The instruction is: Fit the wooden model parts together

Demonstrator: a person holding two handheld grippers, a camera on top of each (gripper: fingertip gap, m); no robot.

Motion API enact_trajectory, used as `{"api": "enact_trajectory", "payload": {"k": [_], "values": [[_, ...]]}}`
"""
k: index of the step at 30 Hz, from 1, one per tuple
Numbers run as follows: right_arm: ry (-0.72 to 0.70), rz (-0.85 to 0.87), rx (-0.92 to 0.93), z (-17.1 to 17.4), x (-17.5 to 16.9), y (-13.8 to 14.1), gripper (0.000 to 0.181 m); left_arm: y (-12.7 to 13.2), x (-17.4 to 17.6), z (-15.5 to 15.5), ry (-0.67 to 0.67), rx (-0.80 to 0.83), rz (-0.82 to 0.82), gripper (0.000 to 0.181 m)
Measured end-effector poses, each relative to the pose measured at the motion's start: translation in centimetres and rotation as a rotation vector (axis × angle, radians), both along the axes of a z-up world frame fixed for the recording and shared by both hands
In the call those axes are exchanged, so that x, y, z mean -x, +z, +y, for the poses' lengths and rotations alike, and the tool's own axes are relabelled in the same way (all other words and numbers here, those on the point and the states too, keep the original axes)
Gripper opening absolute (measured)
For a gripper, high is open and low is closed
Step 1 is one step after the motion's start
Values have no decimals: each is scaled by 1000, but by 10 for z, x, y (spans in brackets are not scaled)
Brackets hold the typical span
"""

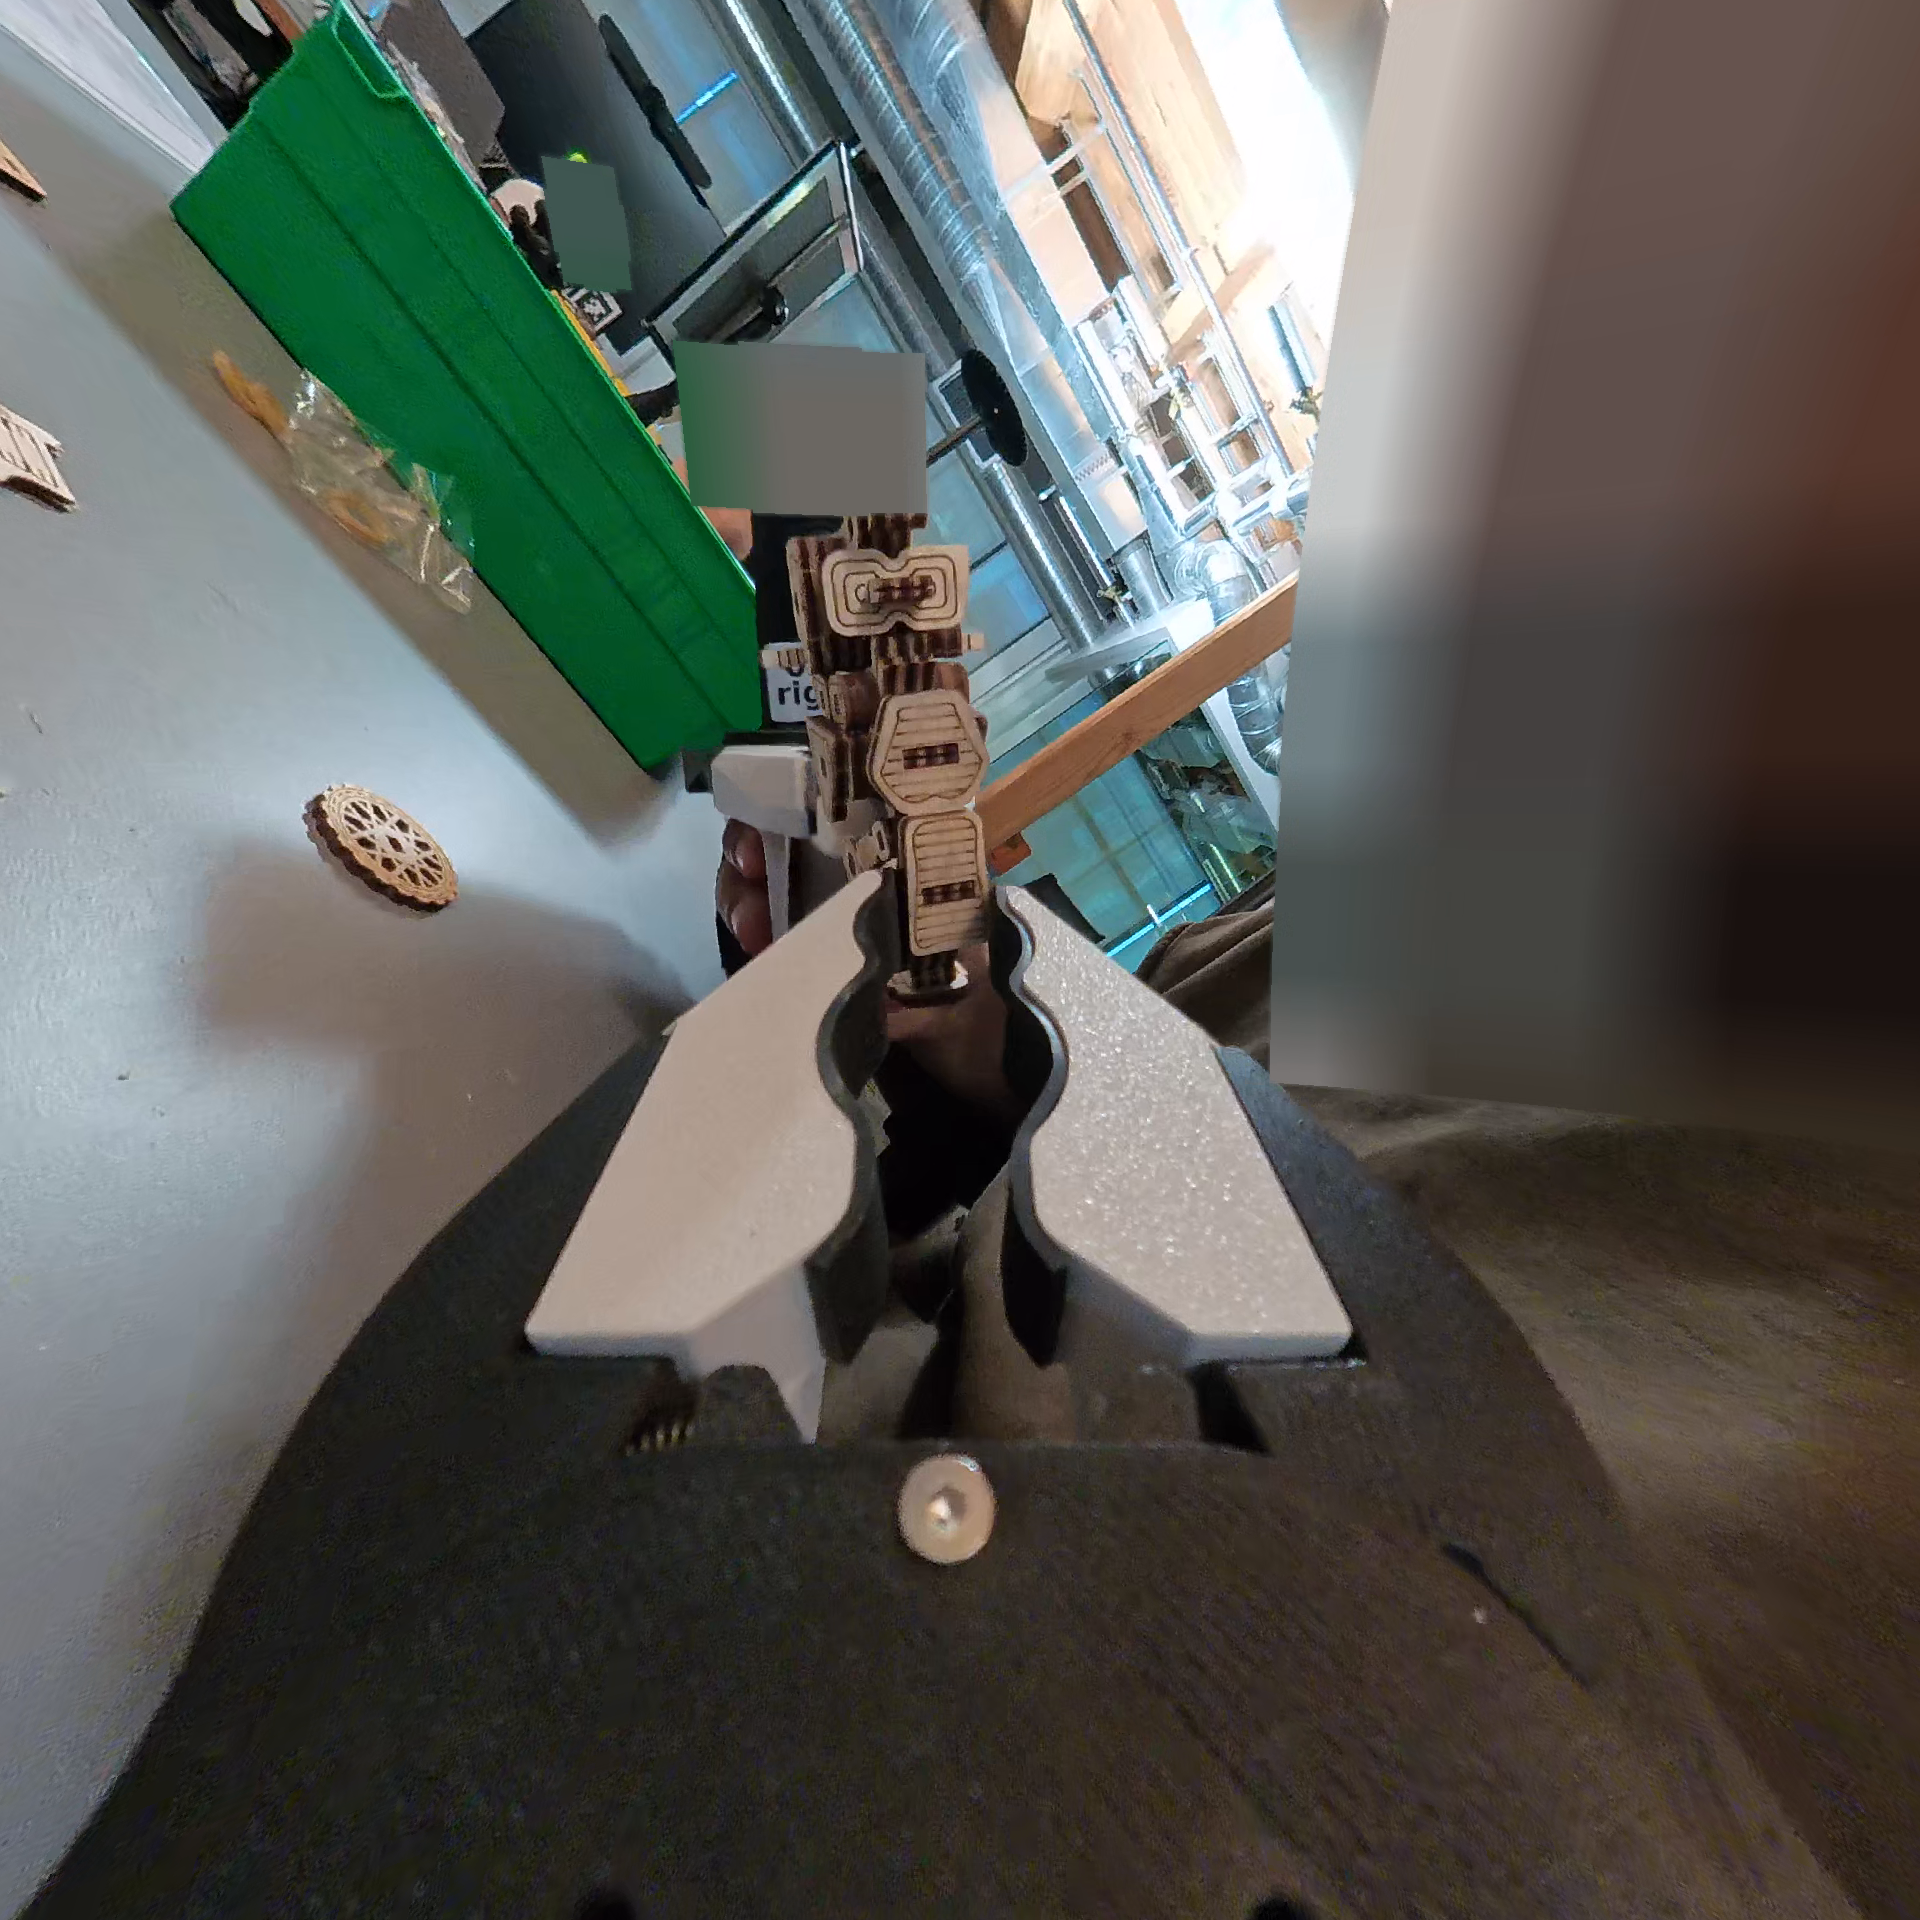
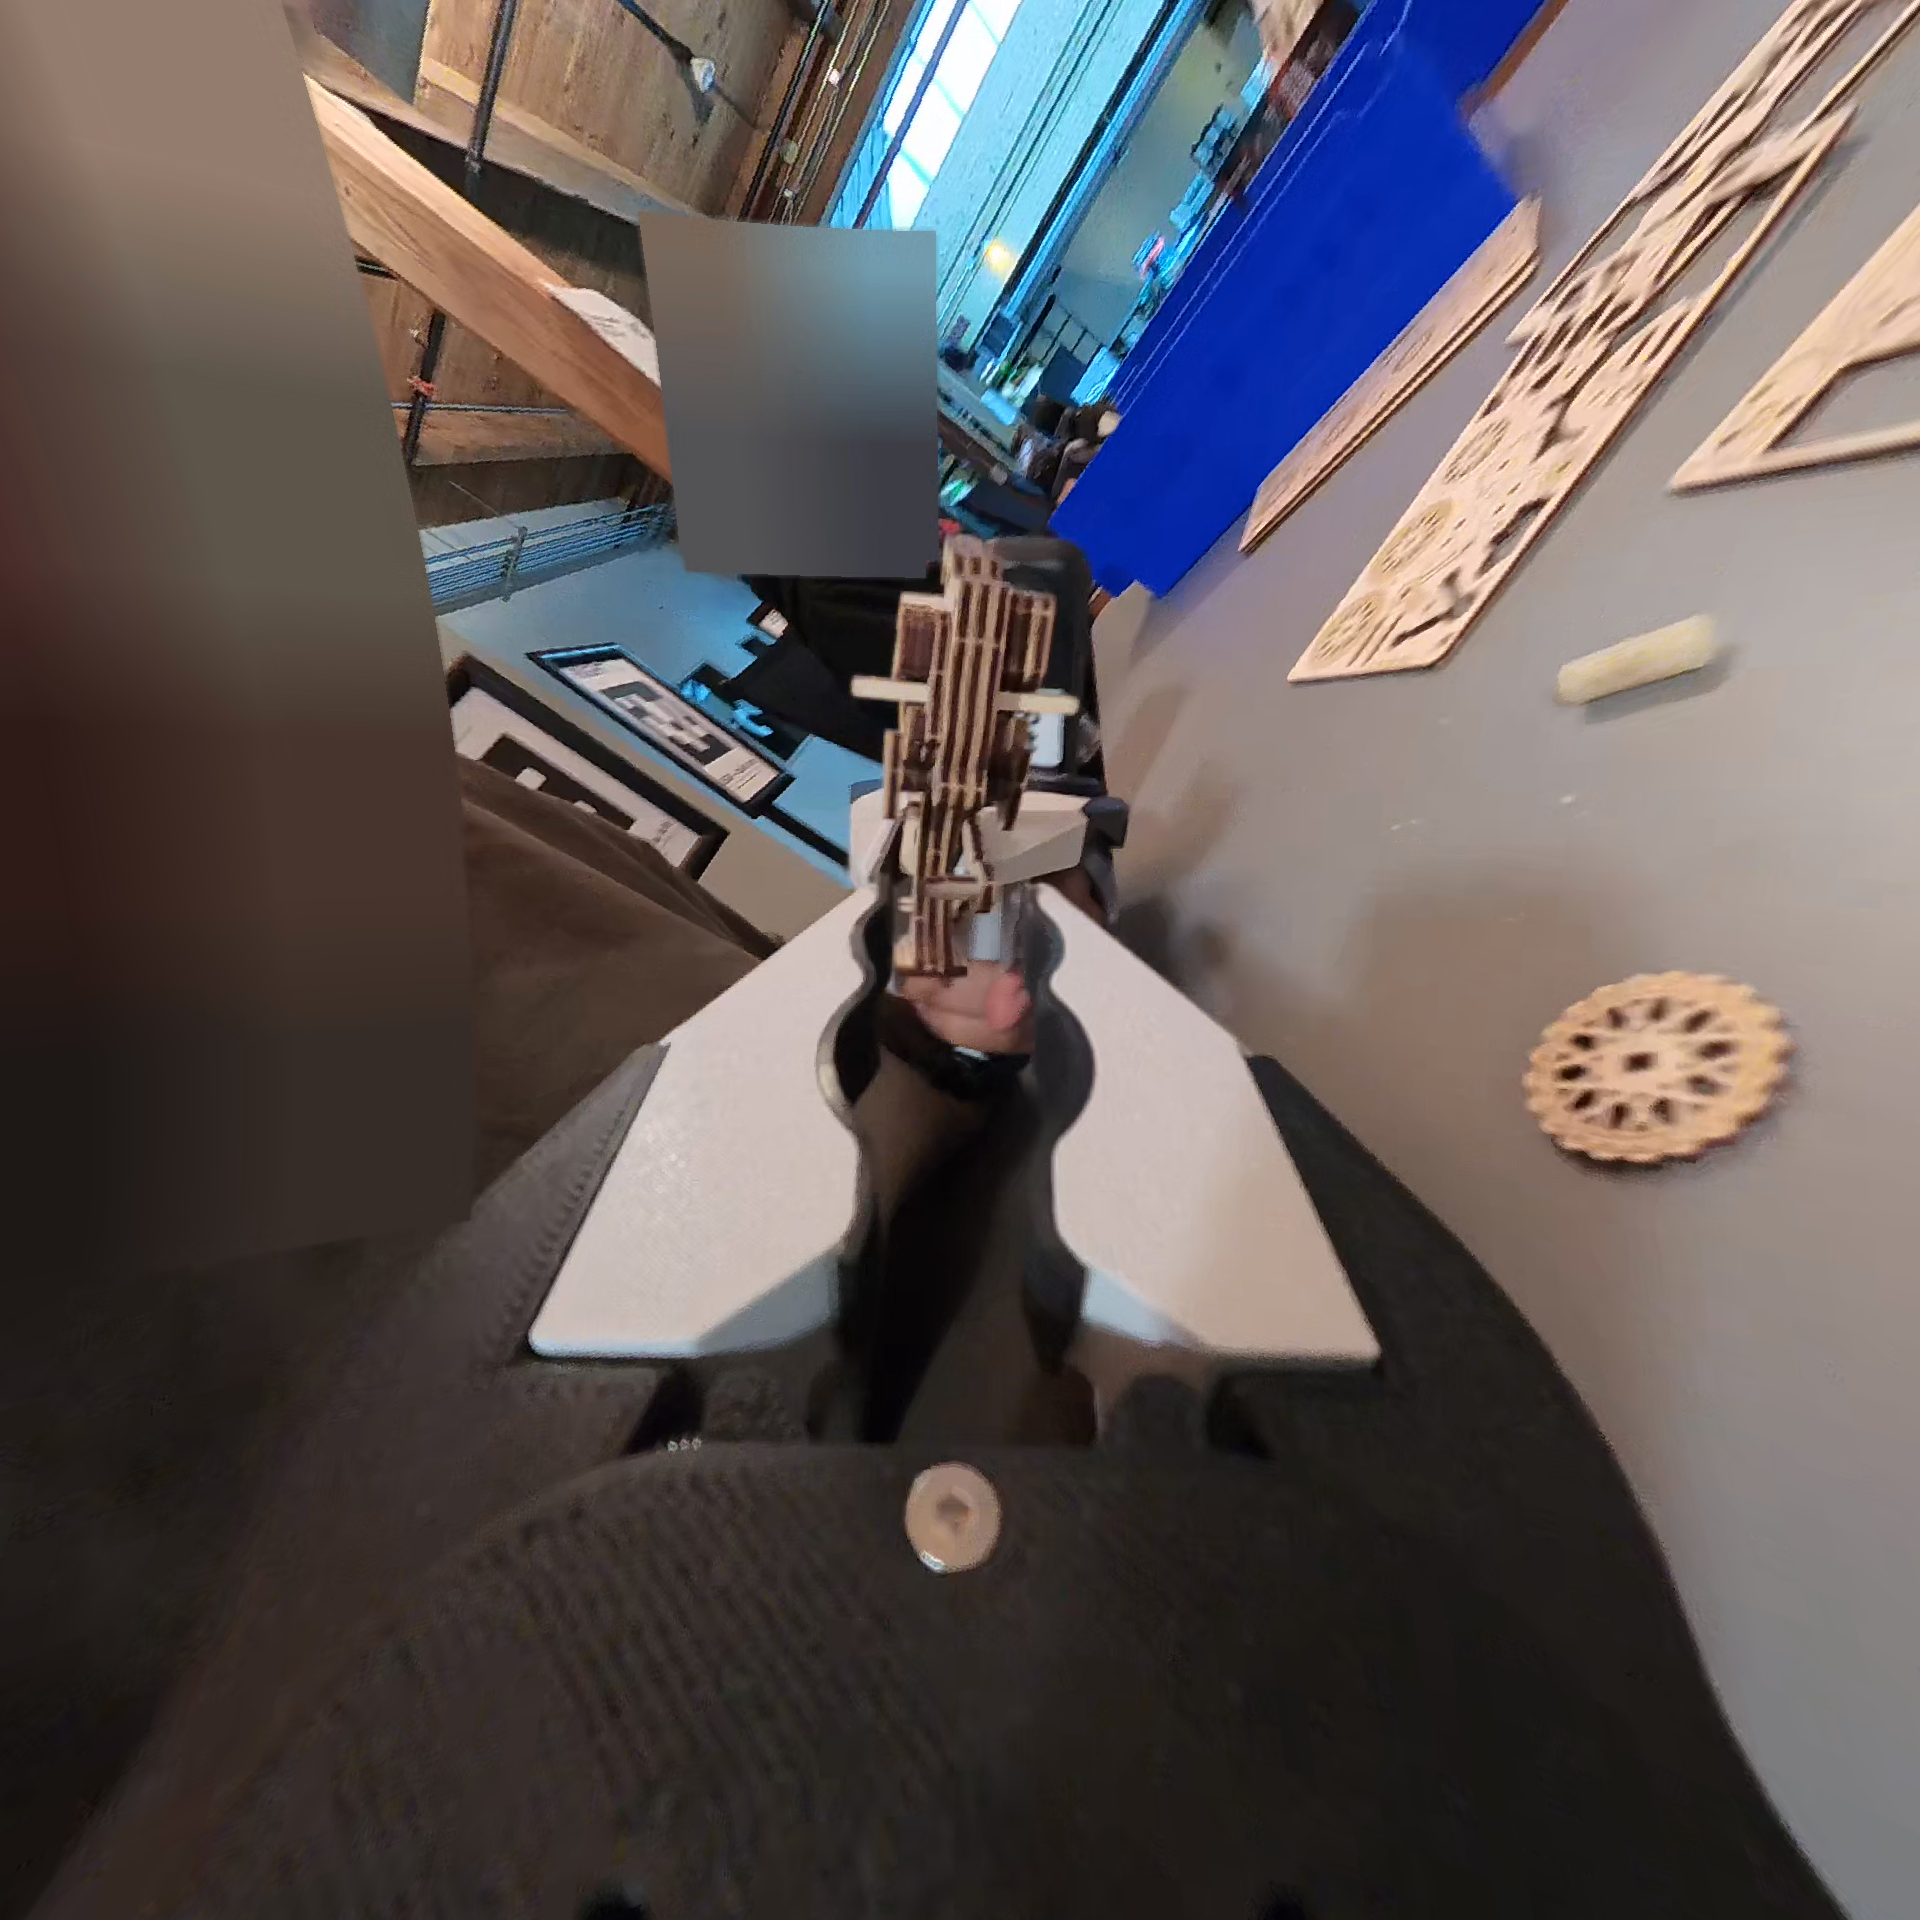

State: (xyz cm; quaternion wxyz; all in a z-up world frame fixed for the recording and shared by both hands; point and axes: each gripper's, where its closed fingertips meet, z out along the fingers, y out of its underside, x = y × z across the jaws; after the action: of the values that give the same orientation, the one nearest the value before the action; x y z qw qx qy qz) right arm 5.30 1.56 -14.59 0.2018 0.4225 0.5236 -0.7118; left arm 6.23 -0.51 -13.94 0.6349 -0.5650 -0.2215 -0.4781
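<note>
A wooden model assembly [image 1: 920, 748], made of layered laser-cut pieces with engraved plates, is held up in the air above the grey table [image 1: 187, 1091]. My left gripper [image 1: 940, 909] is shut on its lower end. In the right wrist view the same assembly [image 2: 966, 769] shows edge-on, and my right gripper [image 2: 951, 925] is shut on its lower end from the opposite side. Each gripper shows beyond the model in the other's view: the right gripper [image 1: 764, 795] and the left gripper [image 2: 1029, 831]. A loose wooden gear wheel [image 1: 381, 848] lies flat on the table; it also shows in the right wrist view [image 2: 1657, 1068].
A green bin [image 1: 468, 395] stands at the table's far side with a clear bag of wooden parts [image 1: 364, 478] beside it. A blue bin [image 2: 1278, 343], cut-out wooden sheets [image 2: 1507, 447] and a pale stick [image 2: 1640, 658] lie on the table [image 2: 1403, 883]. A small slatted piece [image 1: 31, 457] lies at the left edge. Only a small space, under 4 cm, lies between the two pairs of fingers. Between my right fingertips and the pale stick [image 2: 1640, 658] there is roughly 12 cm.
</note>
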Motion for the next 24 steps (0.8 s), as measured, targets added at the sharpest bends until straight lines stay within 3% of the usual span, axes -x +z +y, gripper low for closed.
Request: {"api": "enact_trajectory", "payload": {"k": [7, 14, 17, 18, 19, 20, 24], "values": [[-141, 121, -197, 23, 14, -2, 25, 2, 18, -1, 44, 32, 14, 13], [-340, 323, -545, 45, 39, -15, 52, 3, 51, 3, 35, 63, 28, 13], [-417, 363, -602, 58, 53, -15, 57, 4, 66, 10, 8, 59, 42, 13], [-416, 357, -615, 61, 56, -18, 49, 4, 72, 13, 1, 56, 44, 13], [-370, 332, -618, 60, 54, -22, 16, 4, 77, 15, -4, 51, 44, 13], [-315, 313, -595, 58, 53, -23, 0, 4, 80, 17, -9, 43, 44, 13], [-291, 253, -557, 66, 65, -30, 0, -4, 85, 21, -9, 32, 7, 13]]}}
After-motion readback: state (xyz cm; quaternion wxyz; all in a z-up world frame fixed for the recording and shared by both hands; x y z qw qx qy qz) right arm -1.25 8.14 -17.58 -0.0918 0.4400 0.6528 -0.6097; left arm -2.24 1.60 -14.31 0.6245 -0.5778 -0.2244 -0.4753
